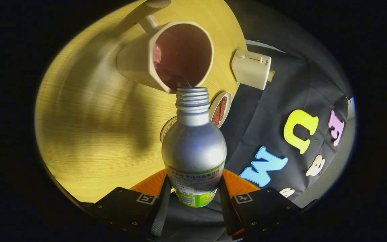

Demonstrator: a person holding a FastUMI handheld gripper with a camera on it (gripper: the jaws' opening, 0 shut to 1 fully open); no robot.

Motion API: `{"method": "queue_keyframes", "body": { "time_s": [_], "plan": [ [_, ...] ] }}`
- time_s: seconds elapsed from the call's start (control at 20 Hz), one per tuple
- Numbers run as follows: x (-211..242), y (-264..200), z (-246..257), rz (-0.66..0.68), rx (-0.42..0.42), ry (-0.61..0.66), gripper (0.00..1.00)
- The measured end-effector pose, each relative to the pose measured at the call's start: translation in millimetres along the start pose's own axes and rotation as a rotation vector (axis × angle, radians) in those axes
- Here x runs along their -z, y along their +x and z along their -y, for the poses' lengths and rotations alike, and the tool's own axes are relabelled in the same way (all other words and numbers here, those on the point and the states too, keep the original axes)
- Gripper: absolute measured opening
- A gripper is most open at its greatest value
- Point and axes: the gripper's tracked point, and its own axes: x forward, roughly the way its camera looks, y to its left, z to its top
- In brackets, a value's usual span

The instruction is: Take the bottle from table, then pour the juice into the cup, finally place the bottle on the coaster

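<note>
My gripper [194, 195] is shut on a silver metal bottle [194, 141] with a green and white label; both fingers press on its lower body. The bottle is tipped forward, and its open threaded mouth [192, 91] hangs right at the rim of a cream cup [166, 55] with a dark red inside. A thin stream of liquid runs from the mouth into the cup. The cup stands on the round wooden table [89, 117], its handle pointing away. A round coaster [167, 127] peeks out from behind the bottle's left shoulder, mostly hidden.
A small cream plate [221, 109] with a brown slice on it lies just right of the bottle's neck. A cream toaster [251, 69] stands at the table's edge beyond it. Black cloth hangs past the table on the right.
</note>
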Motion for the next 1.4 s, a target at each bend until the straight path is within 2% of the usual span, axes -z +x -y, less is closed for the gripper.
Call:
{"method": "queue_keyframes", "body": {
  "time_s": [1.4],
  "plan": [
    [-2, -18, 22, -0.076, 0.003, -0.159, 0.68]
  ]
}}
